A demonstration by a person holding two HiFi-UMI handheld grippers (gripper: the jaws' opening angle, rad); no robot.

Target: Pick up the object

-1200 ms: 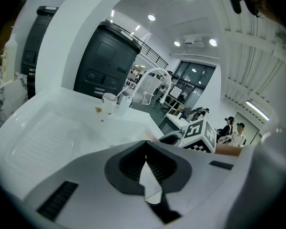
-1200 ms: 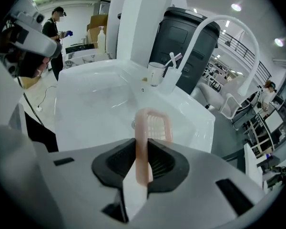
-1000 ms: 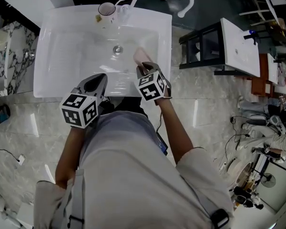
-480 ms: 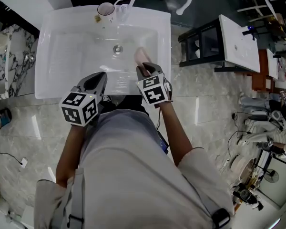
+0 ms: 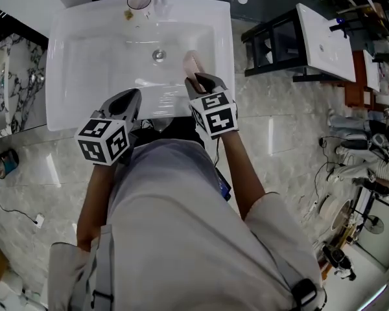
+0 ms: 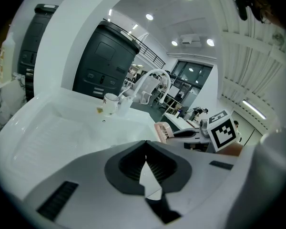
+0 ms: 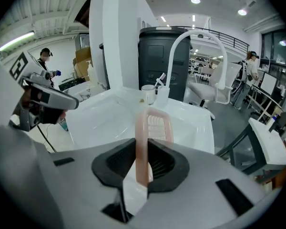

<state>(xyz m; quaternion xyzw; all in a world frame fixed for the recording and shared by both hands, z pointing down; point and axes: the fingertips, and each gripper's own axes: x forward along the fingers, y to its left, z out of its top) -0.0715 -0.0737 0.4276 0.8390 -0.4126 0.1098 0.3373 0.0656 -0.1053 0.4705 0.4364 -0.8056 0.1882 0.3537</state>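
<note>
Now, right gripper (image 7: 143, 146), fingers pinching pink slotted tray (image 7: 158, 126), left gripper (image 6: 146, 146), fingers pressed together, empty.

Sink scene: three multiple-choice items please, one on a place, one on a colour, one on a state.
1. Where is the cup? A) sink's back rim B) by the drain C) on the floor
2. The dish in the right gripper is: A) blue B) pink C) black
3. The left gripper is: A) wide open B) shut on the cup C) shut, empty
Answers: 1 A, it stands behind the basin; 2 B, pink slats show between the jaws; 3 C, its jaws meet on nothing.
</note>
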